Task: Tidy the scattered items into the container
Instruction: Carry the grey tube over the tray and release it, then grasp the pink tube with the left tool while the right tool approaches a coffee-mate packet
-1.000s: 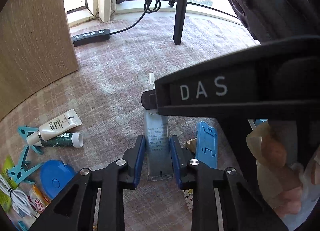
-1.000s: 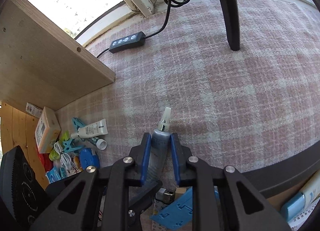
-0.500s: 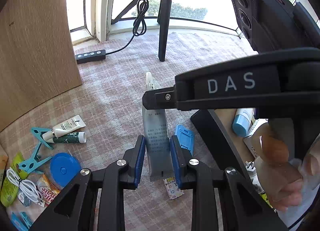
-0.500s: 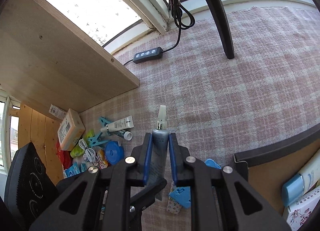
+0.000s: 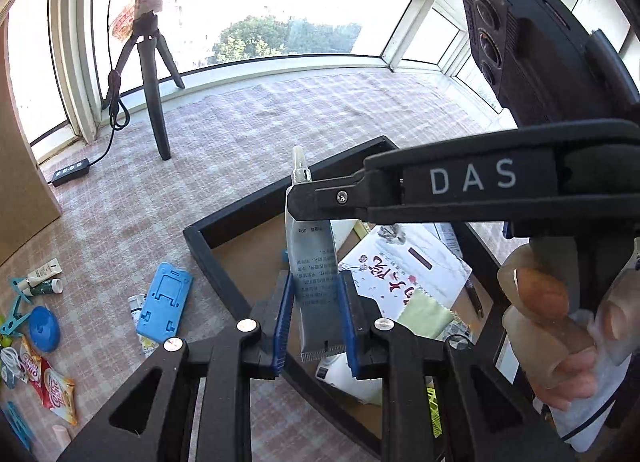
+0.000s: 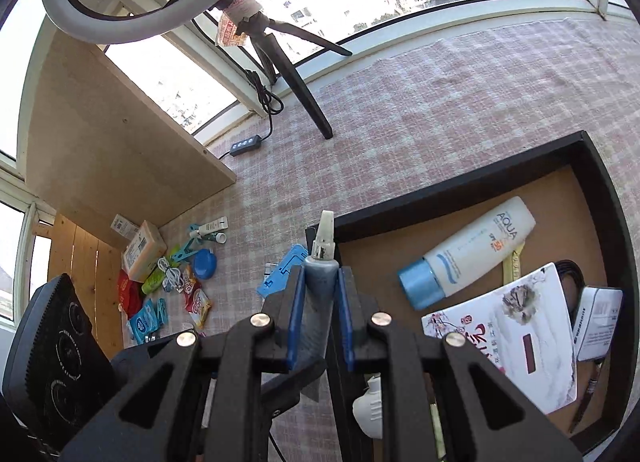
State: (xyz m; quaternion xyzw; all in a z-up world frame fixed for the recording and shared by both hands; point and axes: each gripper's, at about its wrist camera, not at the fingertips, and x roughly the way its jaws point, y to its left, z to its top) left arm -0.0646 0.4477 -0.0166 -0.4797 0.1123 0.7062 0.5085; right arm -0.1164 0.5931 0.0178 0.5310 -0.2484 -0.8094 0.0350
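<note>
Hand-held gripper (image 6: 320, 322) — grey nozzle-tipped tube (image 6: 319, 282)

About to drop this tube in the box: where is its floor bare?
Bare brown floor in the box corner by the tube, between its wall and the sunscreen bottle. Crowded toward the booklet, white carton and pen.

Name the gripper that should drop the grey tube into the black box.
Right, probably: the right gripper clamps the grey tube near its nozzle, with the black box on its side; the left gripper only pinches the tail.
</note>
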